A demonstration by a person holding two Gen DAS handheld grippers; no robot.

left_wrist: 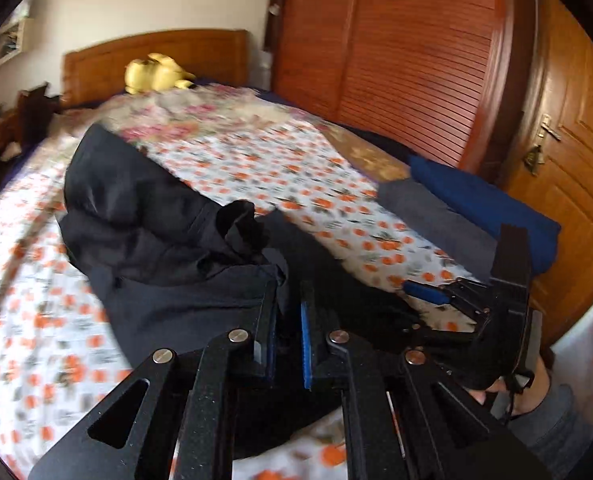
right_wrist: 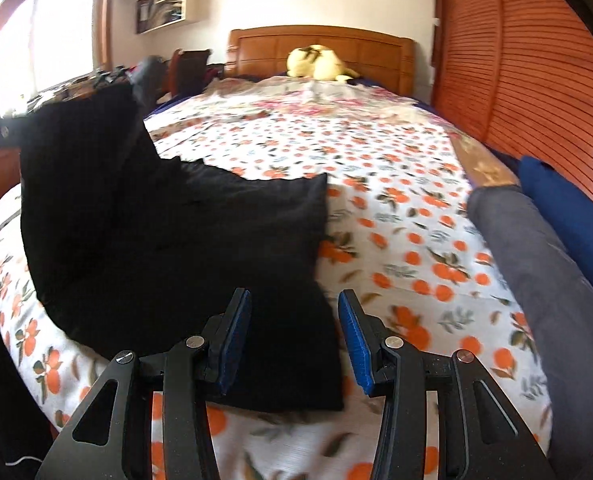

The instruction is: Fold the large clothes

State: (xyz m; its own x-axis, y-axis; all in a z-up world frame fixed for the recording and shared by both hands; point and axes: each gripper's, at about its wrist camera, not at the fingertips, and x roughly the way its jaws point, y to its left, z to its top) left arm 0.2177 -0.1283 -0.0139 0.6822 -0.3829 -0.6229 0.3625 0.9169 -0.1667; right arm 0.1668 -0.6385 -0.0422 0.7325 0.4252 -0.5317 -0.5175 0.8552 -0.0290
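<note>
A large black garment [left_wrist: 144,232] lies crumpled on the orange-flowered bedsheet [left_wrist: 256,168]. My left gripper [left_wrist: 289,300] is shut on a bunched edge of the black garment and lifts it. In the right wrist view the garment [right_wrist: 168,248] rises at the left toward the left gripper's arm [right_wrist: 0,132]. My right gripper [right_wrist: 294,300] is open and empty, its blue pads just above the garment's near right part. It also shows from the side in the left wrist view [left_wrist: 428,294].
Folded grey [right_wrist: 536,264] and blue [right_wrist: 568,208] clothes lie along the bed's right edge. A yellow plush toy [right_wrist: 320,64] sits by the wooden headboard [right_wrist: 320,44]. A slatted wardrobe [left_wrist: 408,60] and a door [left_wrist: 568,128] stand to the right.
</note>
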